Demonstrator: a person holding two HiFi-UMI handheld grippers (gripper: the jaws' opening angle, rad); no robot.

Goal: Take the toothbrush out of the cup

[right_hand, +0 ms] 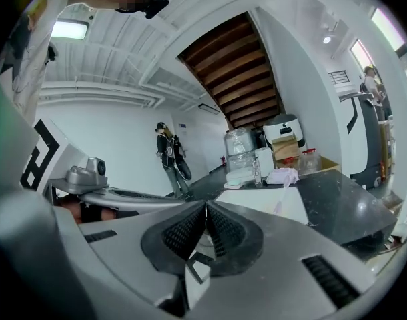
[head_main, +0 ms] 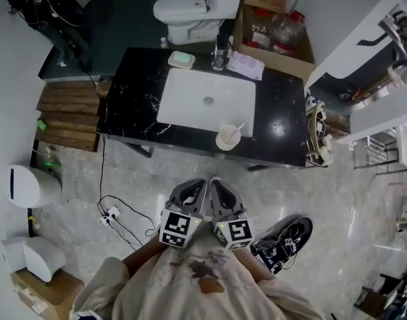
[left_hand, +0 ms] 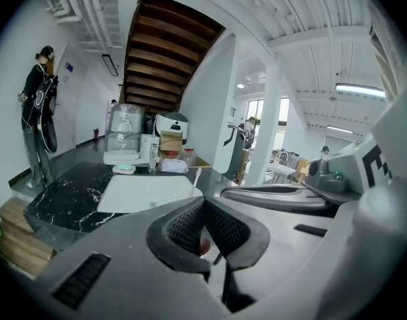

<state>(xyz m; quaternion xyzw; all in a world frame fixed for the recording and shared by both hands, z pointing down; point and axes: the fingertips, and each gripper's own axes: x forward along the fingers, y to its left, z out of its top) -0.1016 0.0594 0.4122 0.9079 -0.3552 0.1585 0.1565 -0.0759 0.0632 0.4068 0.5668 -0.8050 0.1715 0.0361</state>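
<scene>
A cream cup (head_main: 227, 139) stands on the black counter (head_main: 133, 99) at the front edge of the white sink (head_main: 207, 102). A white toothbrush (head_main: 241, 126) leans out of it to the right. Both grippers are held side by side over the floor, short of the counter, and point at the cup. My left gripper (head_main: 201, 183) has its pads together with nothing between them. My right gripper (head_main: 215, 181) is shut and empty too. In the left gripper view the toothbrush (left_hand: 195, 179) rises just above the left gripper (left_hand: 203, 204). In the right gripper view the toothbrush (right_hand: 278, 207) shows right of the right gripper (right_hand: 205, 207).
At the counter's back lie a green soap dish (head_main: 181, 59), a small bottle (head_main: 220, 53) and a wipes packet (head_main: 245, 65). A toilet (head_main: 190, 11) and a cardboard box (head_main: 273, 29) stand behind. A power strip (head_main: 112, 213) lies left on the floor, a dark bag (head_main: 283, 242) right. A person (left_hand: 38, 112) stands far left.
</scene>
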